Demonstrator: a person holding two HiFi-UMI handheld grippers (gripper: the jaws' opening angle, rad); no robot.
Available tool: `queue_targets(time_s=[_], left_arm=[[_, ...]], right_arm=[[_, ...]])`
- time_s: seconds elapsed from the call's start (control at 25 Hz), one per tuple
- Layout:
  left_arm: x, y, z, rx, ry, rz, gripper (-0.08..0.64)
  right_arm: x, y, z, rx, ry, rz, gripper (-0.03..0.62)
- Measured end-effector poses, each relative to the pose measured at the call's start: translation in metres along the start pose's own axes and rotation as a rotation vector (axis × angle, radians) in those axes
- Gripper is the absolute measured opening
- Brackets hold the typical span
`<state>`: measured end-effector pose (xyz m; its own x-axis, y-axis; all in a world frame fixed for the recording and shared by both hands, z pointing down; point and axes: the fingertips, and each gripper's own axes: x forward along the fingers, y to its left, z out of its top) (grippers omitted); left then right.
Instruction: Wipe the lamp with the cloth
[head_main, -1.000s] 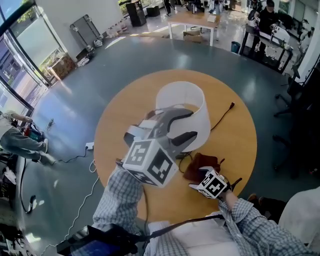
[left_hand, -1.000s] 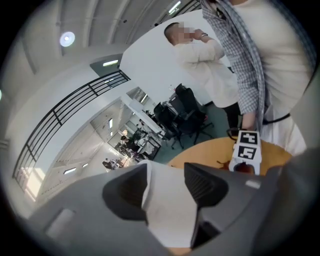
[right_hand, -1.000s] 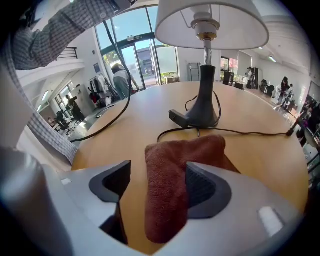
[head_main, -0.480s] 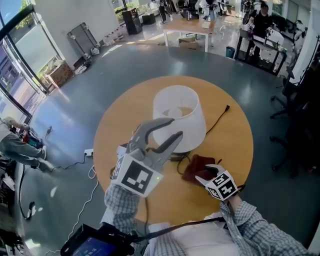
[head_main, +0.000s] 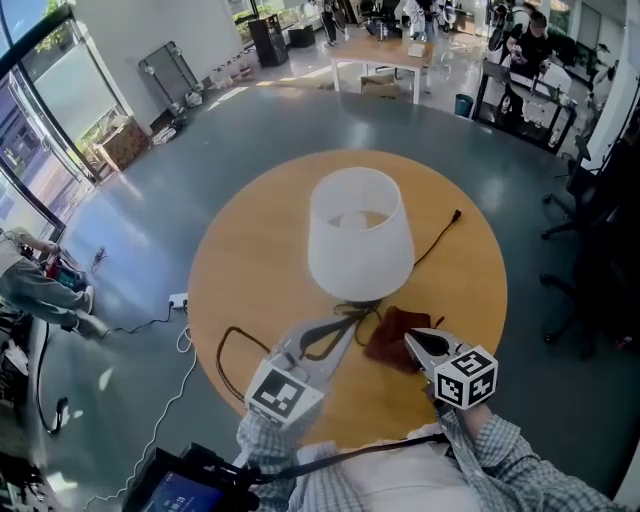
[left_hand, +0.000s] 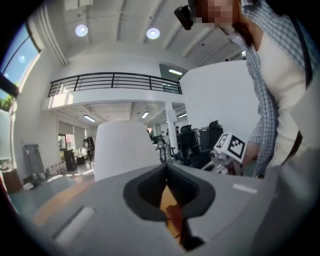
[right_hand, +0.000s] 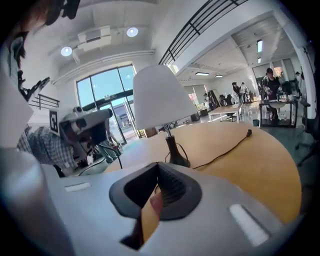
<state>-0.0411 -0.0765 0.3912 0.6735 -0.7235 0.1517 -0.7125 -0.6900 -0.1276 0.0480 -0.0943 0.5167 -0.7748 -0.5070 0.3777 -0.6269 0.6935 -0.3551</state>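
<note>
Matt lampshade (head_main: 360, 245), smooth wooden table (head_main: 250, 265)

Bright daylight floods through the windows (head_main: 55, 95); picture edges warp, near foregrounds blur.

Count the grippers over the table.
2. The left gripper is at the near edge, before the lamp; the right gripper beside it, by the red cloth.

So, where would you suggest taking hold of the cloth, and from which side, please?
Pinch the cloth at its near right edge, coming from the person's side and slightly from above. It looks crumpled in a low heap on the table, so its folds should offer a bite there, while its far left edge sits close to the lamp base.
</note>
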Motion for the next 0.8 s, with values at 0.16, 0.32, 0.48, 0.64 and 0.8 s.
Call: queue_targets(time_s=[0.16,0.32,0.48,0.64,0.8], left_arm=[[0.002,-0.022,-0.031,-0.09,0.007,-0.007,0.005],[0.007,-0.039,-0.057,-0.156,0.019,-0.025,0.005],[0.007,-0.054,-0.079,-0.188,0.068,-0.052,0.005],[0.011,-0.06,-0.088,-0.211,0.082,-0.057,0.005],[0.007,-0.058,-0.091,-0.225,0.083,-0.062,0.005]], right_arm=[[0.003,0.013,0.009,0.032,-0.026,0.065,0.005],[0.007,0.022,0.009,0.036,-0.017,0.101,0.005],[0.009,0.03,0.004,-0.007,-0.003,0.115,0.005],[0.008,0.03,-0.001,-0.026,0.009,0.126,0.005],[0.013,0.032,0.0,-0.03,0.009,0.123,0.003]])
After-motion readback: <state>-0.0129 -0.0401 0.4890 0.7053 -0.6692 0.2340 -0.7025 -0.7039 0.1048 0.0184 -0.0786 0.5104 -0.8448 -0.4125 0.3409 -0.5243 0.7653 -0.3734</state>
